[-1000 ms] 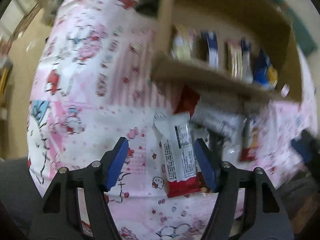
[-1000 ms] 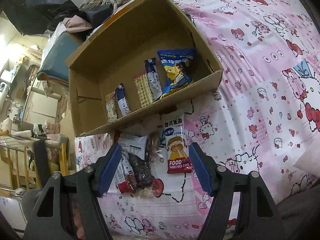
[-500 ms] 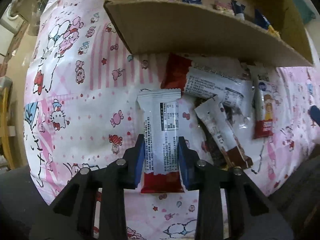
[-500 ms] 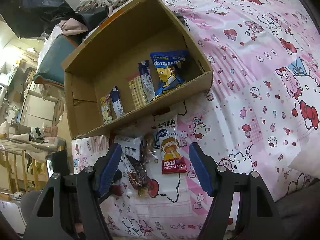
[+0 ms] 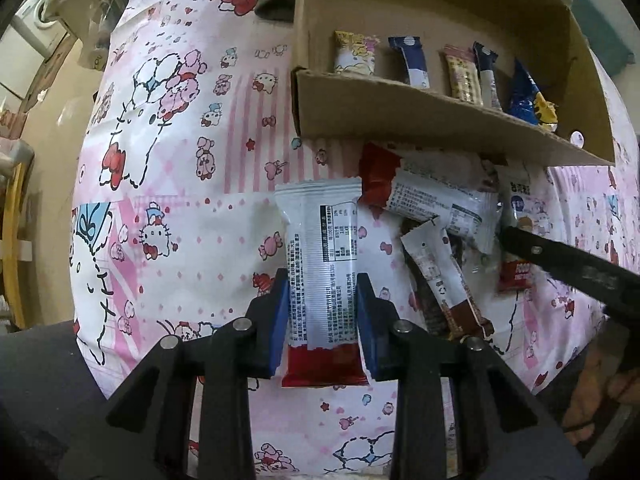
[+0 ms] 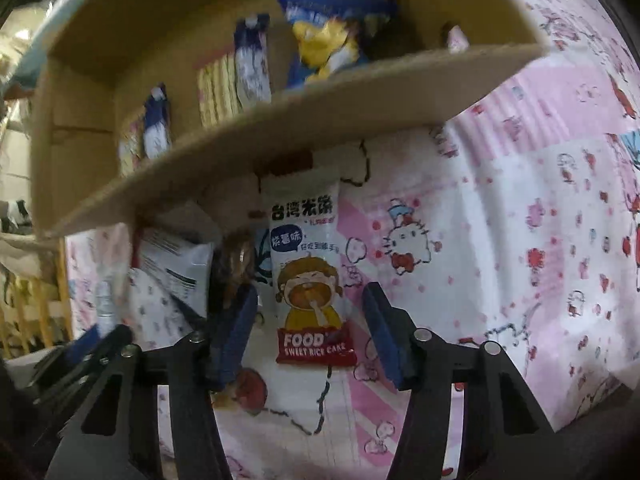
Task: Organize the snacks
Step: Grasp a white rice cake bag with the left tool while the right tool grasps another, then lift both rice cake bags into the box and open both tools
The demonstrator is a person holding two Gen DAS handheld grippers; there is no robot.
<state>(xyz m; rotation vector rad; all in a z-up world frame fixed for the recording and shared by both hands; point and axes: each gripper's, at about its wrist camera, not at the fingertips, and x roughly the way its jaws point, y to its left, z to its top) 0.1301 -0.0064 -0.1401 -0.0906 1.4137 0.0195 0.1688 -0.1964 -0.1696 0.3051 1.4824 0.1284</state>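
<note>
Blue pads of the left hand-held gripper are pressing on both long edges of a white snack bar with a red end, so the jaws are clamped on it; the bar is lying lengthwise between them over the pink cartoon-print bedsheet, its red end nearest the camera. Just right of it a loose pile is lying on the sheet: a white-and-red wrapper slanting across, a slim white-and-brown stick leaning over dark packets, and a rice cake packet at the far right. Beyond the pile, a cardboard box is sitting open, with five snacks lined up inside along its floor, from a yellow-and-white packet on the left to a blue chip bag on the right.

In the right wrist view, the right hand-held gripper is hovering with its jaws apart, straddling the lower half of the rice cake packet without touching it. That packet is lying flat on the sheet, its top edge tucked just under the near wall of the box.
</note>
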